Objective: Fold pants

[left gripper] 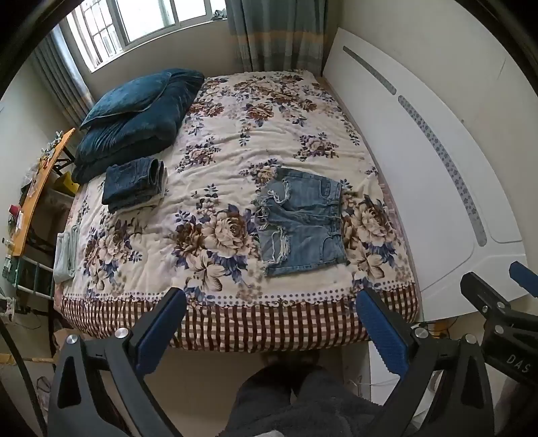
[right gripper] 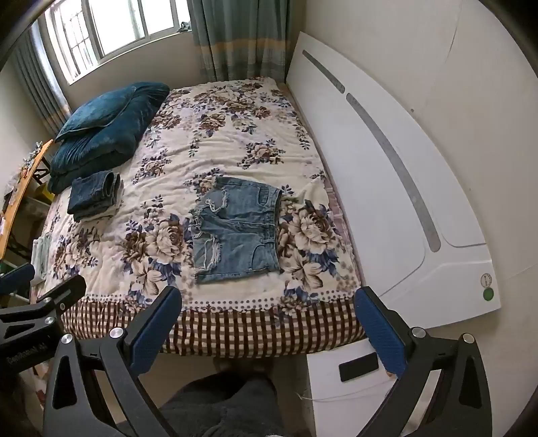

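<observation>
Now you stand at the foot of the bed, with both sets of tongs spread wide and holding nothing: the left tongs and the right tongs hang above the floor, short of the mattress. The denim shorts lie flat and unfolded on the flowered bedspread, toward the white headboard, waistband facing it. By that showing, this pair is not yet begun. A folded stack of dark jeans sits well apart near the blue quilt and pillow, which suggests prior pairs are finished. A window and curtains stand behind the bed; an orange side counter runs along its far side.
</observation>
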{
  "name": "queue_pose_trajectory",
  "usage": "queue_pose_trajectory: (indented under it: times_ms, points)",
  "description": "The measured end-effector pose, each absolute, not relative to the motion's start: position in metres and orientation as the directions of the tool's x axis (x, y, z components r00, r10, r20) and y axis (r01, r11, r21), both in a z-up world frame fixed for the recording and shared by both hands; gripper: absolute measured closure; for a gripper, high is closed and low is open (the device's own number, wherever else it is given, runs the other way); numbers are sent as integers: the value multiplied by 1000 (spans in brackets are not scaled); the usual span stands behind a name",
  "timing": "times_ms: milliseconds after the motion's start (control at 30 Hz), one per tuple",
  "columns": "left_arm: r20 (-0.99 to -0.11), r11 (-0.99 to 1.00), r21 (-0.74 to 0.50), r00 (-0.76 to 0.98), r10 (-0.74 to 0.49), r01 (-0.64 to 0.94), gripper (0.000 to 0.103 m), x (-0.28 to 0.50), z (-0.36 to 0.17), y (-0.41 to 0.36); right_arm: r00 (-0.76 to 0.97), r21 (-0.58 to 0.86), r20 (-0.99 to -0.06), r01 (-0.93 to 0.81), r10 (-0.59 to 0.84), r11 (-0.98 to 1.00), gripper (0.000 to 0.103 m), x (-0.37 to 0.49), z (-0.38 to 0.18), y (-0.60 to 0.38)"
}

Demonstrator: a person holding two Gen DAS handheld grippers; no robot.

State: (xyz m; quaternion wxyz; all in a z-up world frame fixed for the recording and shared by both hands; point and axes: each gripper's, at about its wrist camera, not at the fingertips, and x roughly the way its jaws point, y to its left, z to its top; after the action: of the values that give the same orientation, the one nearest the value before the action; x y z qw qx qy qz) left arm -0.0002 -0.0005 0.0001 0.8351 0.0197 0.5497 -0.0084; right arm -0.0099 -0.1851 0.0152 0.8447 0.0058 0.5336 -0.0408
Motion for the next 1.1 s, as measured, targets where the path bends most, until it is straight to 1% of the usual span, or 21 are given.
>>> queue_pose_trajectory:
  times_ms: [1100]
  points:
    - [-909,999,26,416,11,31,0,-1,18,7,430,-16,-901,73,-46,997,0,-19,20,-179]
